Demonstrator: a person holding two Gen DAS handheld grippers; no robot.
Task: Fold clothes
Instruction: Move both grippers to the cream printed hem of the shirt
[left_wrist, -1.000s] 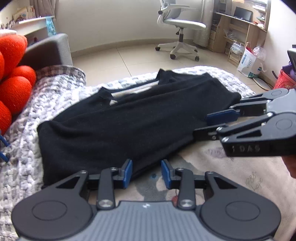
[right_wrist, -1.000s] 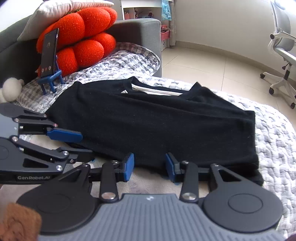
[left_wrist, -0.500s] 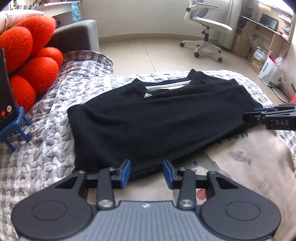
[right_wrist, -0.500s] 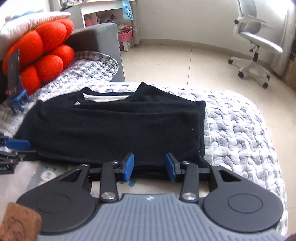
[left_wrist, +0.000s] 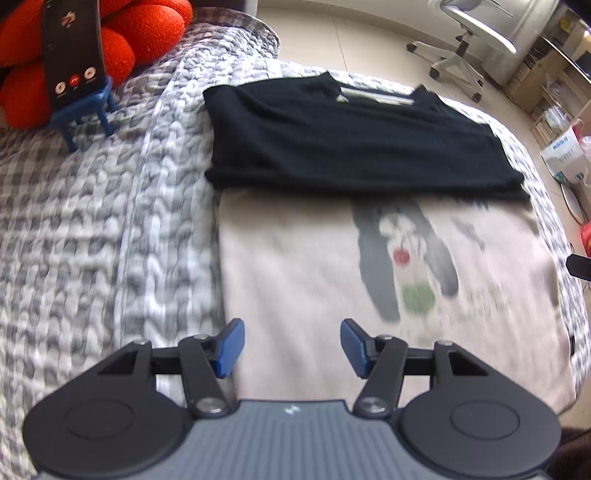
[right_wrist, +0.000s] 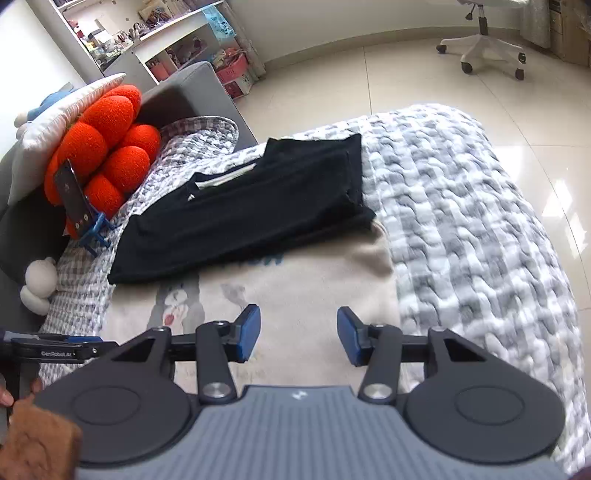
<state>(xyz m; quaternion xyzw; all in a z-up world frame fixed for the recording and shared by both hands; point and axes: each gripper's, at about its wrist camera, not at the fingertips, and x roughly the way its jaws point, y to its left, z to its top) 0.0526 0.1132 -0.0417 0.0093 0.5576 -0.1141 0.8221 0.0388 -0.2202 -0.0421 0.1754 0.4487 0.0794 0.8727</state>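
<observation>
A black garment (left_wrist: 351, 147) lies folded in a flat rectangle on the far part of the bed, its near edge overlapping a beige shirt with a cartoon print (left_wrist: 314, 277). Over the beige shirt's left side hangs my left gripper (left_wrist: 291, 343), jaws opening, nothing between them. My right gripper (right_wrist: 297, 332) hovers above the same beige shirt (right_wrist: 295, 288) near its right edge, jaws also opening and empty. The black garment (right_wrist: 251, 210) sits well beyond its fingers. The left gripper (right_wrist: 55, 352) shows at the right wrist view's left edge.
A grey-white quilt (left_wrist: 92, 221) covers the bed. A phone on a blue stand (left_wrist: 74, 55) leans against orange cushions (right_wrist: 107, 158) at the far left. A white plush (right_wrist: 37, 284) lies near them. An office chair (left_wrist: 465, 44) stands on the tiled floor beyond.
Both grippers have drawn back from the black garment's near edge and spread apart, with their jaws wider. The black garment stays folded, and the beige shirt now fills the foreground.
</observation>
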